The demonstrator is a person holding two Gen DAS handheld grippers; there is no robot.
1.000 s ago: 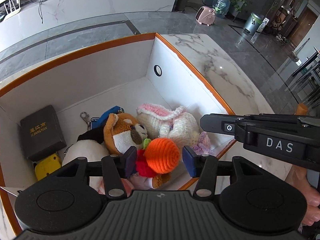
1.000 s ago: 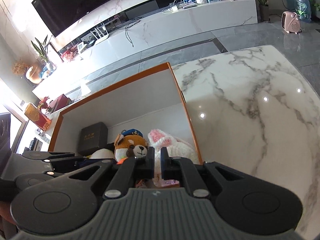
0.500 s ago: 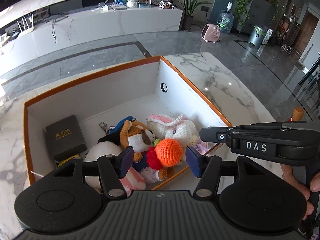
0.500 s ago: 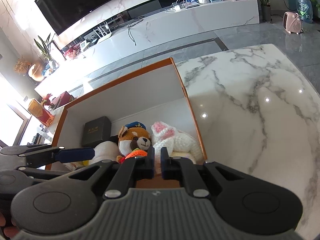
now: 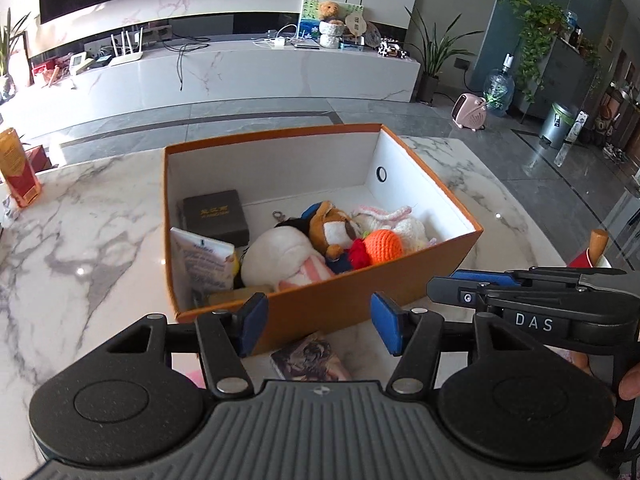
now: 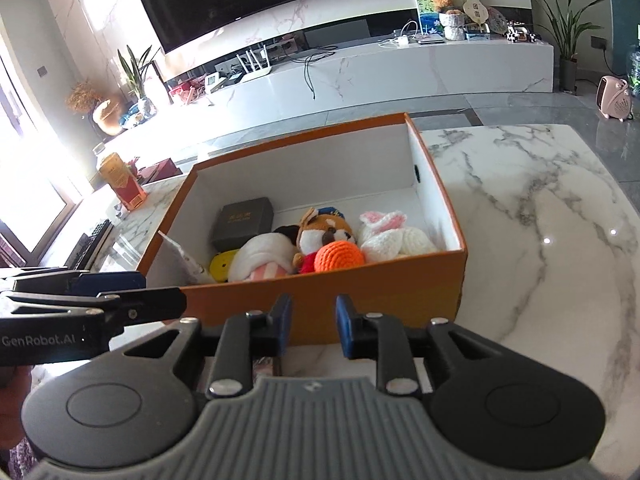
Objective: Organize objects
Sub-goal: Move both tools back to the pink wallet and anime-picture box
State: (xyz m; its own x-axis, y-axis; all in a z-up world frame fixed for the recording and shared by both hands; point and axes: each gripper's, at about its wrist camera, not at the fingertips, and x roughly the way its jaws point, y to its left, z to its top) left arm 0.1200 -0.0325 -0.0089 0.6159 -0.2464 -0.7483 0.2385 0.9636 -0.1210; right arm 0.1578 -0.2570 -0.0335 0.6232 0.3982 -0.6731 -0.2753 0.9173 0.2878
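Both tools hover empty before the orange cardboard box (image 5: pixel 344 300) on the marble counter (image 6: pixel 540 240): left tool (image 5: pixel 318 322) half open, right tool (image 6: pixel 310 326) just parting; the small picture card (image 5: pixel 308 360) lies below, so the left tool should drop squarely over it

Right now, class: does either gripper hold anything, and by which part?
Nothing is held. The left gripper and right gripper are both open and empty, short of the orange box; the right gripper's jaws have just been opening.

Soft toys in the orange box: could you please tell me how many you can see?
3: a white-and-pink plush at the near middle, a brown fox-like plush behind it, and a crocheted bunny on the right. Others may lie hidden underneath.
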